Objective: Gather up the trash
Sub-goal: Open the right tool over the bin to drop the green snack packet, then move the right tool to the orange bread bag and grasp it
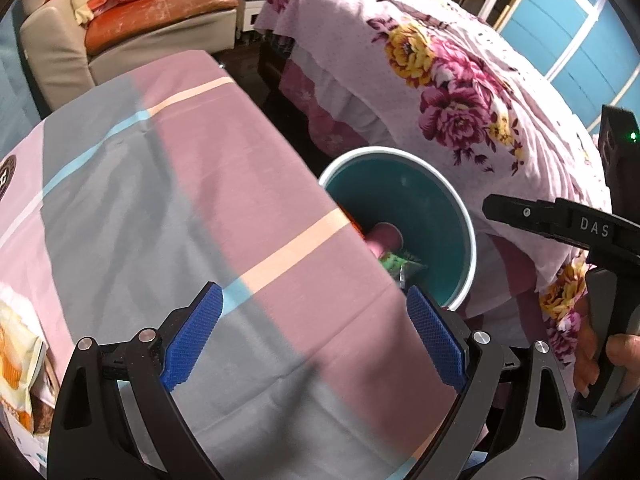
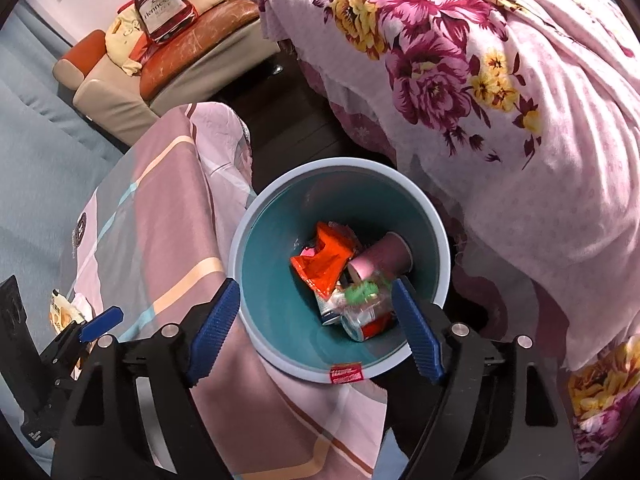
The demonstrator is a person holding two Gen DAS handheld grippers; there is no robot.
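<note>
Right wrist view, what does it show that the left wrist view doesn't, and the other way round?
Only the right wrist view looks straight down into the bin: an orange wrapper, a small can and a red sticker on the rim, with the open right gripper above.

Only the left wrist view shows the open left gripper over bare tablecloth, and a hand gripping the other tool's handle.

Both show the teal bin, the pink cup inside, the striped tablecloth, the floral bedspread, the sofa and a yellow snack packet.
</note>
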